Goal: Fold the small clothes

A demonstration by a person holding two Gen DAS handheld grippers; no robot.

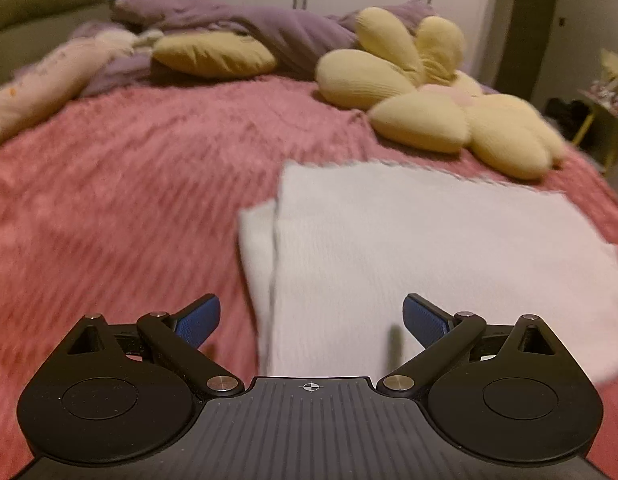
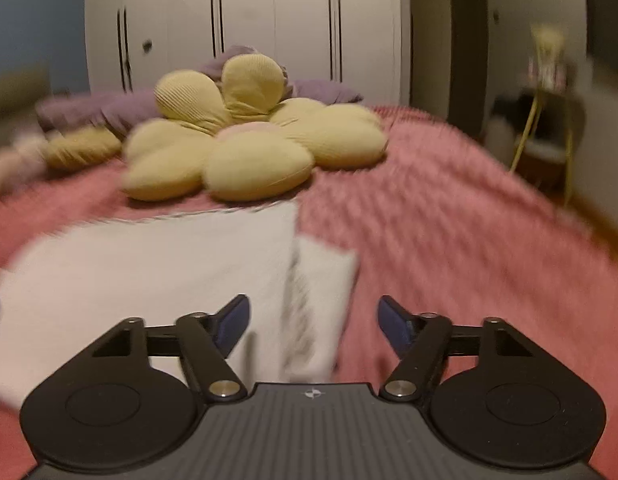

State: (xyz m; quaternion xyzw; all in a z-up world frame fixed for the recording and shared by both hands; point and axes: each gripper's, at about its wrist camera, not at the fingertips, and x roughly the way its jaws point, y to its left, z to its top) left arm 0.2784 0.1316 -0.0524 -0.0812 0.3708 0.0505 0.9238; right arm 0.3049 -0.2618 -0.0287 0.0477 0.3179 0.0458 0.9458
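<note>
A pale, whitish piece of clothing (image 1: 409, 248) lies flat on the pink fuzzy bedspread (image 1: 109, 200), folded so that a lower layer sticks out along its left edge. My left gripper (image 1: 311, 320) is open and empty, held just above the cloth's near left edge. In the right wrist view the same cloth (image 2: 149, 272) spreads to the left, with a narrow layer sticking out on its right side. My right gripper (image 2: 313, 320) is open and empty above the cloth's near right edge. Both views are blurred by motion.
A yellow flower-shaped cushion (image 1: 429, 92) (image 2: 245, 140) lies just behind the cloth. A yellow pillow (image 1: 213, 54), a purple duvet (image 1: 269, 28) and a pale bolster (image 1: 49, 80) lie farther back. White wardrobes (image 2: 245, 20) stand behind the bed; a small side table (image 2: 541, 120) stands to the right.
</note>
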